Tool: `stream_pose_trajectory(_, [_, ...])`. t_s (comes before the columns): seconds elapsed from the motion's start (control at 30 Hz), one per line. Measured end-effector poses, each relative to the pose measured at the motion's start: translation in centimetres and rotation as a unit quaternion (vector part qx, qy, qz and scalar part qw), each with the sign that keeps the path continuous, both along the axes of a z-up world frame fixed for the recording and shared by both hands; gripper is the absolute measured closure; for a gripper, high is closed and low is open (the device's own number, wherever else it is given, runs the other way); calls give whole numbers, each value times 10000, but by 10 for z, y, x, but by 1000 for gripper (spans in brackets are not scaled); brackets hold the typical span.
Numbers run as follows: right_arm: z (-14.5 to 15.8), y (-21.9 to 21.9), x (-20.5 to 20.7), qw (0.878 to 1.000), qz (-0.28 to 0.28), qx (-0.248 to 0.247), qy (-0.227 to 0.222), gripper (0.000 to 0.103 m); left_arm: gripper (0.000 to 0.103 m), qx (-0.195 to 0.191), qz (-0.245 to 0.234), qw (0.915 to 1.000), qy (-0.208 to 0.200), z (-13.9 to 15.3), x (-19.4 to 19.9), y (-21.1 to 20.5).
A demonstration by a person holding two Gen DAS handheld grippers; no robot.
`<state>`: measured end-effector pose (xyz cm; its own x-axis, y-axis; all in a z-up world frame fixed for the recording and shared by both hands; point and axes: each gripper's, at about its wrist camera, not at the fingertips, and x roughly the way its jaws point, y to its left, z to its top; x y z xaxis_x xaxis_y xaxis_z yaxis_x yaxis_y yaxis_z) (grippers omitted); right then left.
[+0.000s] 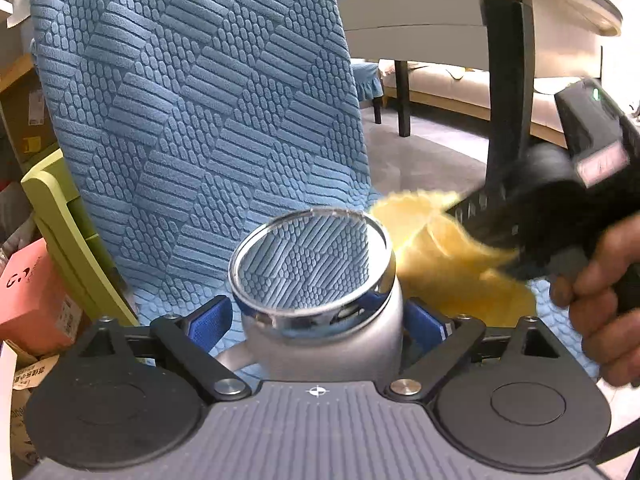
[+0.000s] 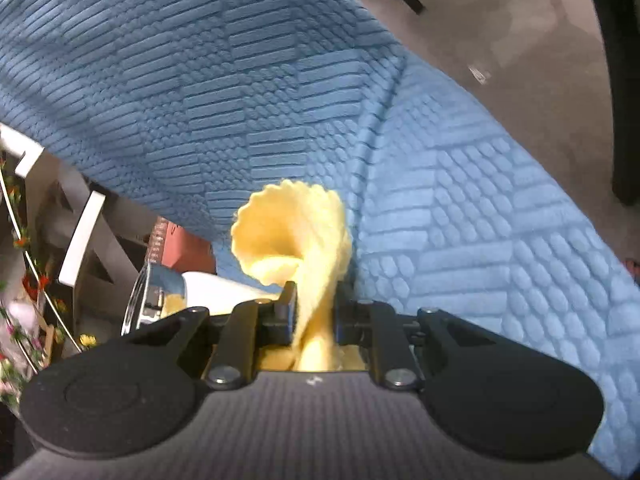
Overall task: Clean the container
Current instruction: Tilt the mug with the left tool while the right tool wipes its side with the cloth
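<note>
My left gripper is shut on a silver metal mug with a shiny rim and a handle at lower left; its blue pads press both sides. The mug's mouth faces away from the camera. My right gripper is shut on a yellow cloth that curls up between the fingers. In the left wrist view the right gripper and yellow cloth are just right of the mug's rim, blurred. The mug's rim shows at lower left in the right wrist view.
A chair with a blue textured cover stands right behind the mug and fills both views. A table with dark legs is at the right. A green shelf and a pink box are at the left.
</note>
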<state>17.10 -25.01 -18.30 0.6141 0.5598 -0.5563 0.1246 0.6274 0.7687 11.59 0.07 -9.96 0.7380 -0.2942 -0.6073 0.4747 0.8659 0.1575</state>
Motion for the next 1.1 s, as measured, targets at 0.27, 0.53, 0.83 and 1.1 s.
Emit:
stream_pose_trajectory(0.27, [13, 2, -5, 9993, 76, 62, -373, 84, 10, 128, 35, 9999, -6, -6, -1, -4])
stream_pose_trajectory(0.53, [28, 4, 0, 9969, 220, 135, -740, 84, 12, 102, 661, 9978, -22, -8, 1, -15])
stream_pose_trajectory(0.83, [11, 1, 11, 9991, 99, 295, -295, 84, 9, 523, 799, 9953, -151, -13, -1, -30])
stream_pose_trajectory(1.1, [9, 4, 5, 9988, 55, 280, -385, 84, 8, 931, 537, 9939, -251, -15, -19, -22])
